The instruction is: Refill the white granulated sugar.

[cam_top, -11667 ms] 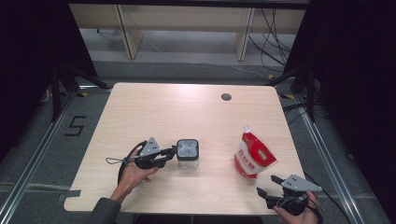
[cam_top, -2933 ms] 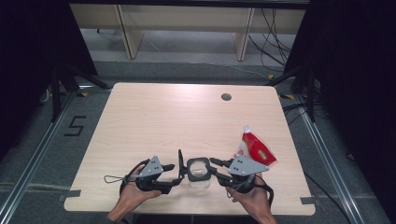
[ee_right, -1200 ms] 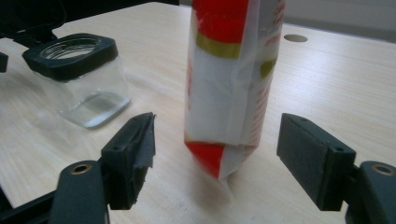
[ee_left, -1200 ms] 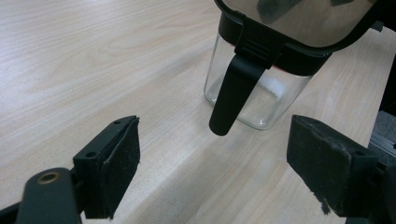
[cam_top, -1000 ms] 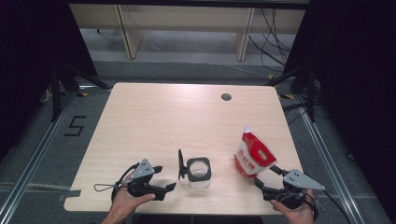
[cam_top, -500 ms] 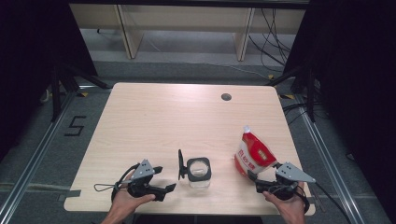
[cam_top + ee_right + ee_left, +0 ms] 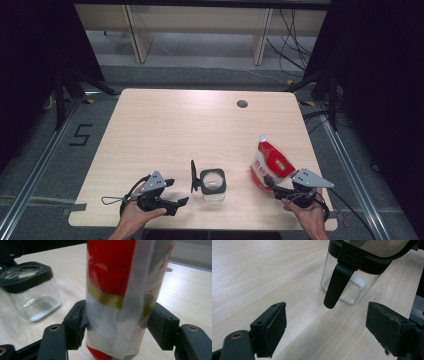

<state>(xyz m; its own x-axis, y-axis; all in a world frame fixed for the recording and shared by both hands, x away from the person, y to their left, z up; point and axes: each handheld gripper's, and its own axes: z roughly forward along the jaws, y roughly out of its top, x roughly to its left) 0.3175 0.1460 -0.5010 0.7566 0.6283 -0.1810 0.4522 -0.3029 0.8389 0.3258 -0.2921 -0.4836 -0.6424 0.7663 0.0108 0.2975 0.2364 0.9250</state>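
Looking down, I see my pale wooden surface [image 7: 165,130] on grey flooring; right gripper [image 7: 117,326] jaws have just been closing, pinching the red-and-white pouch [image 7: 120,290]; left gripper [image 7: 325,332] jaws spread.

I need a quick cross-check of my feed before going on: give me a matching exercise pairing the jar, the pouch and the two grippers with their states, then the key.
Column one:
1. glass jar
2. red and white pouch
3. left gripper
4. right gripper

Column two:
A. jaws have just been closing, pads on both sides of a standing bag
B. open on the bare table top, nothing between the jaws
C. stands upright at the table's near right
D. lid flipped open, hanging at its side

Pairs: 1-D, 2-C, 3-B, 4-A
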